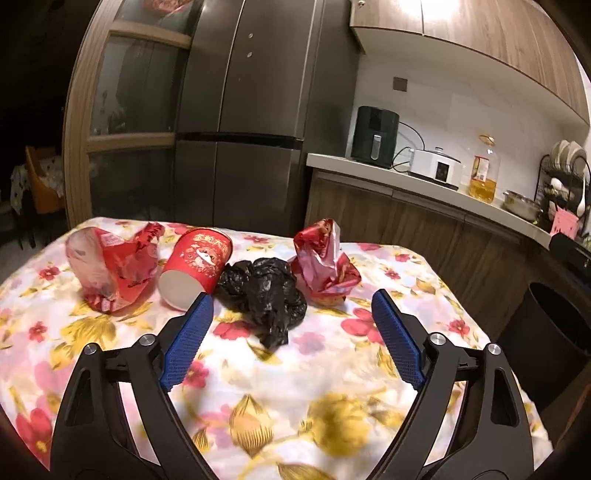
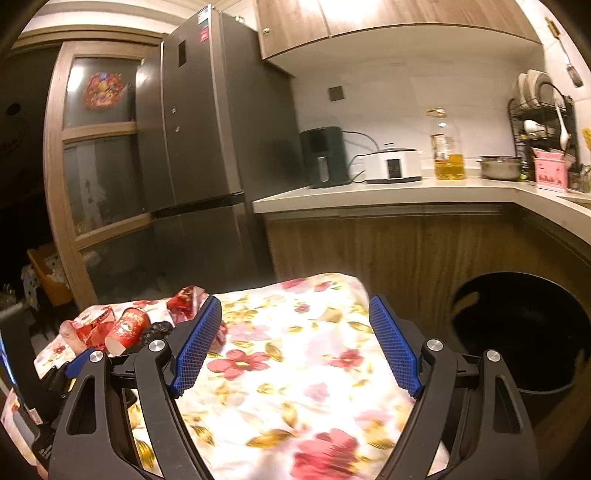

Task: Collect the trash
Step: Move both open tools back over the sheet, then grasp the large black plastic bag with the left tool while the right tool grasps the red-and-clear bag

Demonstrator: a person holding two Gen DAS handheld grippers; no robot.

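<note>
We're basically at the start: the black bag (image 1: 264, 295), red cup (image 1: 197, 266) and two red wrappers (image 1: 114, 266) (image 1: 323, 262) all sit on the flowery worktop (image 1: 295, 387). Left tool (image 1: 291, 306) and right tool (image 2: 295, 314) both gape wide, empty. Bin (image 2: 524, 332) sits beside the worktop.

A home kitchen: tall grey fridge (image 2: 199, 122), wooden wall cupboards (image 2: 388, 22), desk (image 2: 369, 194) carrying air fryer (image 2: 323, 157), rice cooker (image 2: 391, 162), oil bottle (image 2: 447, 147), dish rack (image 2: 543, 122) beyond the gripper.
</note>
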